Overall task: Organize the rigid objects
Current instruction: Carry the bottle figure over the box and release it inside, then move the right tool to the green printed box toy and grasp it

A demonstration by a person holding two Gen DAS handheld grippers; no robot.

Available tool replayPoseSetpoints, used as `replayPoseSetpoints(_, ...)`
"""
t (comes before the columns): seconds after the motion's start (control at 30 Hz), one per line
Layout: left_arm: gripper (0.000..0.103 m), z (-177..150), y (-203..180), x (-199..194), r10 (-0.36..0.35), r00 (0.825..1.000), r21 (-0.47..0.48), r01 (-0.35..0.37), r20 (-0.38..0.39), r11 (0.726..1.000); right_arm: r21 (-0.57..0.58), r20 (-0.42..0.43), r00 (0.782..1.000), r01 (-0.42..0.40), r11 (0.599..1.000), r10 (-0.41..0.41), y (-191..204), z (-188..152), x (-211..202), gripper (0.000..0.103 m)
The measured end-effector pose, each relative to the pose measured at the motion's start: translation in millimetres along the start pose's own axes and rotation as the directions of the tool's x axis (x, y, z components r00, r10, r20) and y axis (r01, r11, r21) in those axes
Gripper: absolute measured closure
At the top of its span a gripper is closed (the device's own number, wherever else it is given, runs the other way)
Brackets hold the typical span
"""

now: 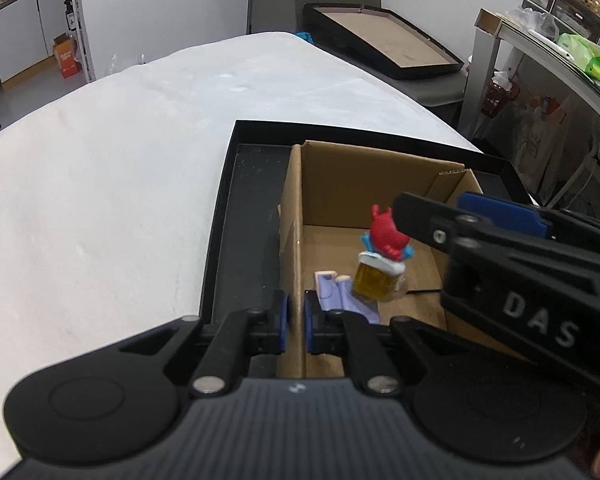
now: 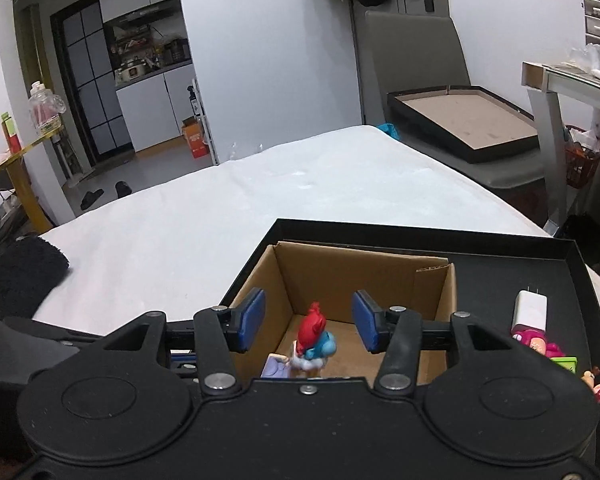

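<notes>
Left gripper point(image 1: 296, 326): pads nearly together, clamped on the left wall of the carton point(image 1: 296, 216), steadying it
Right gripper point(image 2: 309, 326): pads stood wide apart, nothing between them, poised over the carton's open top
Figure point(image 2: 315, 338): a small toy with a red cap and blue body, seated on a yellow mug-shaped base; it stood upright on the carton floor, near the front
Lilac piece point(image 1: 334, 294): a flat moulded part, lying on the carton floor just beside the figure, at its left
Tray point(image 2: 480, 280): shallow, black, holding the carton; to the right of the carton lay a charger point(image 2: 531, 312), a pink toy point(image 2: 538, 344) and other small toys at the edge, too cut off to name
Handling: the figure looked like hard plastic, light, stiff, smooth and top-heavy on its small base; it would probably tip if nudged
Where to hold: across the mug base or the body, low down, since the cap looked rounded and likely to slip
Surface: the tray rested on a white bed point(image 1: 120, 160), soft underneath, so the carton could shift when pressed
Room: white walls, a grey chair point(image 2: 416, 52) with a second tray on it, cupboards and a cluttered shelf beyond
</notes>
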State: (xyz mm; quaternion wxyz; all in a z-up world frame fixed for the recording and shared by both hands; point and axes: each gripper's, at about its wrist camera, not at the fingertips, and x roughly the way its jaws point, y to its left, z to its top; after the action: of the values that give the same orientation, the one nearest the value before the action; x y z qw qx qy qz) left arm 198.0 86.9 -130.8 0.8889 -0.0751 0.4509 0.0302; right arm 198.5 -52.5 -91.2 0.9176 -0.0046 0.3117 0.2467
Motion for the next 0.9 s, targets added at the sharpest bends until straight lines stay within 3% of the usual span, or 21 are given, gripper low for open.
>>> replayPoseSetpoints(0.27, 0.094, 0, -10, 0, 0.052, 0.998, 0.061, -0.05, -0.026, 0.997, 0.033, -0.015, 0.998, 0.066, 0.997, -0.066, -10, -6, -11, 0.054)
replayPoseSetpoints(0.47, 0.093, -1, -17, -1, 0.101, 0.995, 0.081, -0.098, -0.029, 0.992, 0.093, 0.024, 0.99, 0.135, 0.986, -0.138, -30, -5, -23, 0.054)
replayPoseSetpoints(0.67, 0.093, -1, -27, -1, 0.154, 0.988, 0.116, -0.149, -0.033, 0.982, 0.148, 0.028, 0.971, 0.229, 0.962, -0.236, -57, -7, -29, 0.054)
replayPoseSetpoints(0.9, 0.089, 2, -36, 3, 0.215, 0.975, 0.13, -0.208, -0.049, 0.97, 0.25, -0.024, 0.946, 0.318, 0.914, -0.323, -91, -20, -28, 0.053)
